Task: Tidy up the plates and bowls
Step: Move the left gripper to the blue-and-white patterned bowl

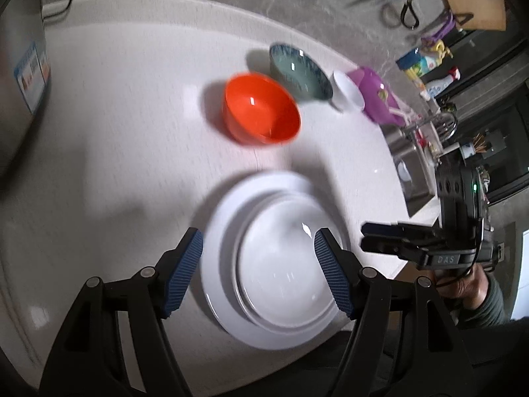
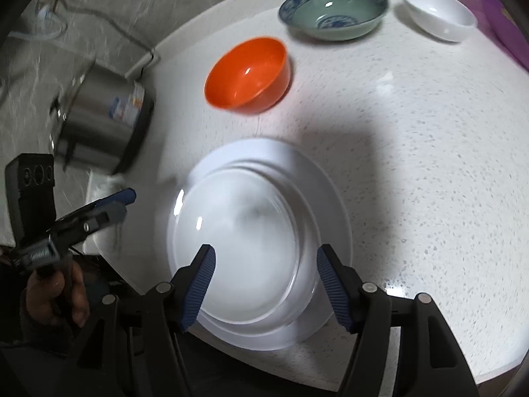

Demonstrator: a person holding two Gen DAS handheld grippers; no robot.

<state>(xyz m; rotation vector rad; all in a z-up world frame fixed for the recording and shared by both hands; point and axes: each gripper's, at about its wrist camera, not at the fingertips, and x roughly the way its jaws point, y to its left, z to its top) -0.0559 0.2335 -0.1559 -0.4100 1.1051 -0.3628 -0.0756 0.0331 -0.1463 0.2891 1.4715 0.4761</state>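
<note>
You are looking down at a pale speckled countertop (image 2: 429, 152) that curves away to a rounded edge. Its largest item is a steel pot (image 2: 99, 122) with a printed label, standing at the left side. In front of you, near the counter's near edge, lies a wide white plate (image 1: 218, 301), and a smaller white plate (image 1: 284, 274) rests stacked inside it, set a little off centre.

Your left gripper (image 1: 259, 271) hangs above this stack with its blue-padded fingers spread apart and nothing between them; the pads touch neither plate. Your right gripper (image 2: 264, 289) is likewise released, jaws apart over the near rim of the stack, empty.

Beyond the plates stands an orange bowl (image 2: 248, 74), upright and alone. Farther back sits a shallow blue-patterned bowl (image 2: 332, 11) with a green inside, and just to its right a small white bowl (image 2: 439, 11), apart from it. A purple container (image 1: 377, 94) stands beside the white bowl at the counter's far right.

The frames are blurred, so fine details of the plates' rims cannot be made out.
</note>
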